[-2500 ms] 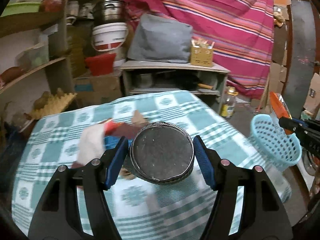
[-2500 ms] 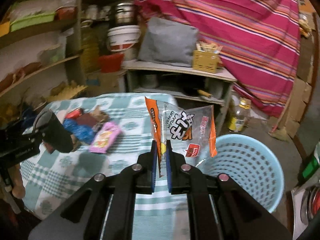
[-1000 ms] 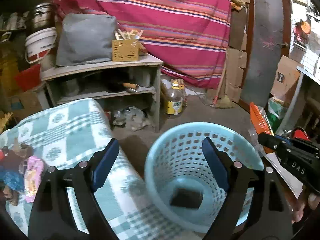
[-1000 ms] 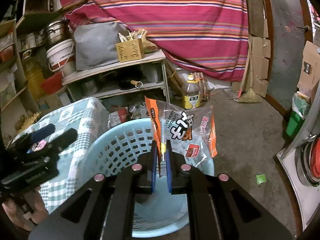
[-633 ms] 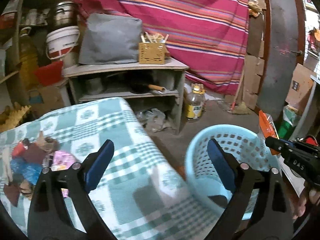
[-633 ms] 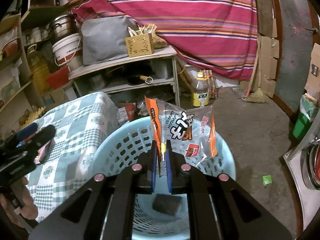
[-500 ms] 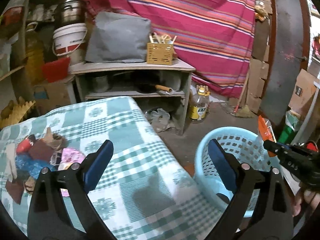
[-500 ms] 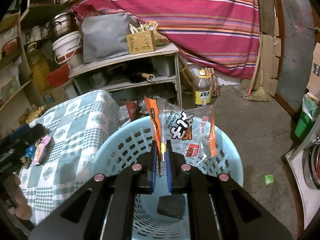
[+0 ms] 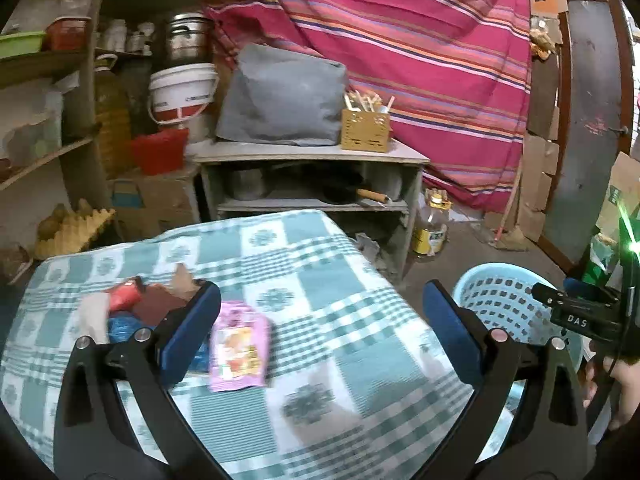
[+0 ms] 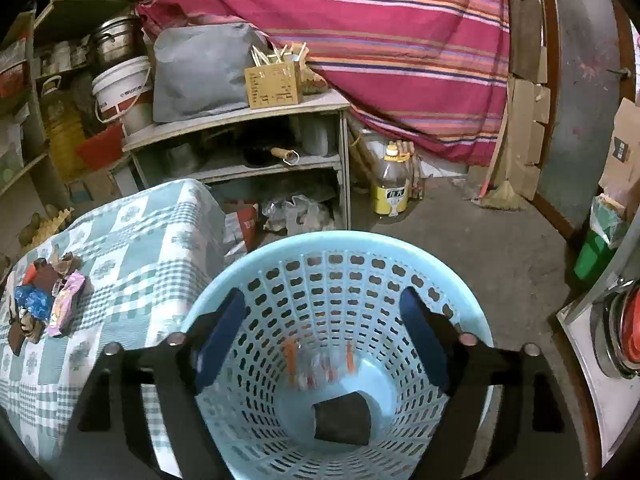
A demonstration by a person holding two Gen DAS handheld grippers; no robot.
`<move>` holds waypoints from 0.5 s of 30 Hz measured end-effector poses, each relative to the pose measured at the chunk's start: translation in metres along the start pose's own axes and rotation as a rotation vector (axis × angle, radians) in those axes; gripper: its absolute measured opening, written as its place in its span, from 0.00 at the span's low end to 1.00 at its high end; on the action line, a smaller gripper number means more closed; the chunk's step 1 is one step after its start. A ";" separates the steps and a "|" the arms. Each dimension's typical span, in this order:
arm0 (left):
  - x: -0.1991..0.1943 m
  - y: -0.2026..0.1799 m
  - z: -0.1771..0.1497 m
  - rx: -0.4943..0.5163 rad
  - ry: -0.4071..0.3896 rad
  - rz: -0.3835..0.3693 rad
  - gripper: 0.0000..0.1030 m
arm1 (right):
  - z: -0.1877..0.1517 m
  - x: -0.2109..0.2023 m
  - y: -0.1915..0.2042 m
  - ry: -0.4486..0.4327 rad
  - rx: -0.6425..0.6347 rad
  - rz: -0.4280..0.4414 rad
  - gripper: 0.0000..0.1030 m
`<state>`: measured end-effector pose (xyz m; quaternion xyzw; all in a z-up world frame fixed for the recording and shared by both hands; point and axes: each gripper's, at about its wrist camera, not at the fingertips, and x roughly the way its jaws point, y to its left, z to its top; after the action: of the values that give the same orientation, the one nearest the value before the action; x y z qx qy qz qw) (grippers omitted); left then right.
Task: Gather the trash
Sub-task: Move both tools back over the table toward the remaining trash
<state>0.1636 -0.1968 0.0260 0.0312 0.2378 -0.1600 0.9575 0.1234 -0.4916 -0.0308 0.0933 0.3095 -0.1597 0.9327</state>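
Near the checked tablecloth's (image 9: 320,360) left edge lies a flat pink foil pouch (image 9: 238,346), probably light, crinkly, slippery; pinch its rim; left gripper (image 9: 320,332) and right gripper (image 10: 322,332) both gape, released, jaws just opening.

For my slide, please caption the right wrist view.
Open right tongs above blue basket; snack wrapper falling inside.

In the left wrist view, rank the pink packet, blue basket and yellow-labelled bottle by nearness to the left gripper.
From the left gripper:
1. Pink packet, on the tablecloth by its left finger.
2. Blue basket, on the floor, right.
3. Yellow-labelled bottle, on the floor beyond the table.
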 end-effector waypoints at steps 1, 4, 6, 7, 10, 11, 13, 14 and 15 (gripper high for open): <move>-0.003 0.005 -0.001 0.001 -0.002 0.008 0.95 | 0.000 -0.003 0.003 -0.003 -0.004 0.002 0.81; -0.015 0.024 -0.005 0.001 -0.007 0.038 0.95 | -0.002 -0.019 0.018 -0.030 -0.031 0.022 0.84; -0.026 0.040 -0.010 -0.003 -0.014 0.064 0.95 | -0.003 -0.032 0.031 -0.054 -0.064 0.040 0.85; -0.031 0.047 -0.012 -0.005 -0.016 0.077 0.95 | -0.004 -0.037 0.037 -0.063 -0.077 0.048 0.86; -0.043 0.069 -0.018 -0.005 -0.017 0.118 0.95 | -0.007 -0.057 0.060 -0.101 -0.130 0.082 0.89; -0.046 0.074 -0.020 -0.001 -0.019 0.128 0.95 | -0.009 -0.063 0.069 -0.112 -0.145 0.096 0.90; -0.056 0.086 -0.025 0.008 -0.028 0.159 0.95 | -0.011 -0.070 0.082 -0.121 -0.161 0.121 0.91; -0.061 0.094 -0.028 0.006 -0.030 0.171 0.95 | -0.013 -0.074 0.092 -0.121 -0.168 0.142 0.91; -0.066 0.101 -0.030 0.002 -0.031 0.178 0.95 | -0.015 -0.075 0.099 -0.118 -0.172 0.160 0.91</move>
<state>0.1274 -0.0783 0.0279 0.0508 0.2192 -0.0750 0.9715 0.0936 -0.3772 0.0108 0.0278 0.2581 -0.0630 0.9636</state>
